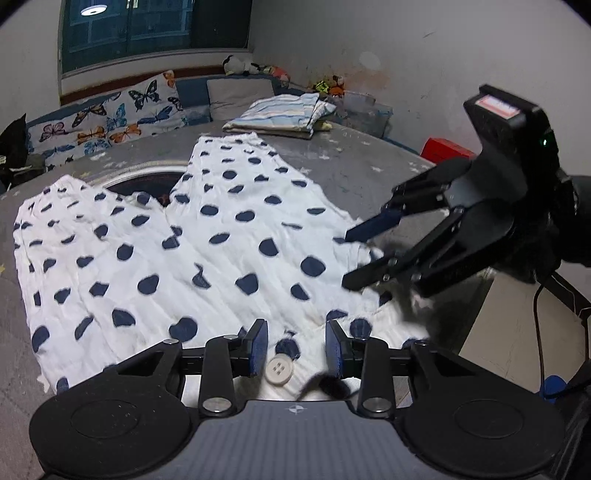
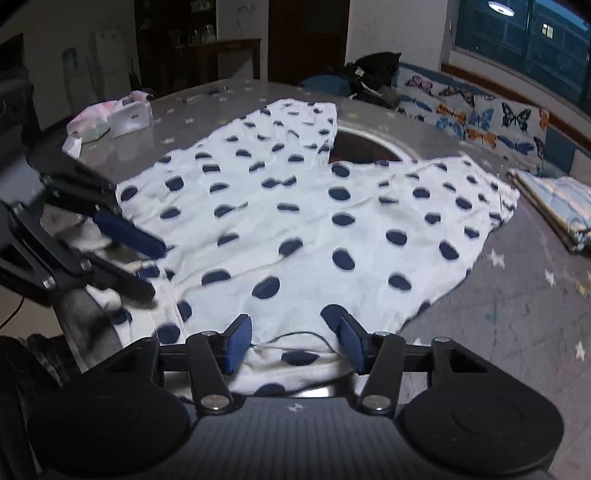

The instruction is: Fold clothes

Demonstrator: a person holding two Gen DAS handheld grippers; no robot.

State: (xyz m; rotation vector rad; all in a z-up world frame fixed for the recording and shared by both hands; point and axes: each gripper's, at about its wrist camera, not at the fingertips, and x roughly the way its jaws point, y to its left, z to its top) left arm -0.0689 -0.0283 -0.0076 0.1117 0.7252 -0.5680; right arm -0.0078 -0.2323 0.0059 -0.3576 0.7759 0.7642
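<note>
Lying spread flat across the grey star-printed table (image 1: pixel 351 147), a white garment with dark blue polka dots (image 1: pixel 207 236) is taking up most of the near surface, its two leg-like sections reaching away toward the far side and its near edge hanging slightly over the table's rim. A white four-hole button (image 1: pixel 279 370) is sitting on that near edge, just between the fingers of the left gripper (image 1: pixel 295 349). Those blue-padded fingers are standing apart, one on each side of the fabric, not pressing on it. The right gripper (image 2: pixel 295 341) is hovering at the same near edge further along, its fingers also standing apart over a dotted fold and a thin loose thread. In the left wrist view the right gripper is showing from the side, slightly blurred, its fingers open over the garment's corner.

Between the two leg sections a round dark recess (image 2: pixel 364 147) in the table is showing. Beyond the garment, a folded stack of pale striped clothes (image 1: pixel 280 116) is resting on the far part of the table. Near the opposite far corner a pink and white tissue pack (image 2: pixel 110 118) is lying. A butterfly-print cushion (image 1: pixel 110 118) is lining the bench under the dark window (image 1: pixel 155 26).
</note>
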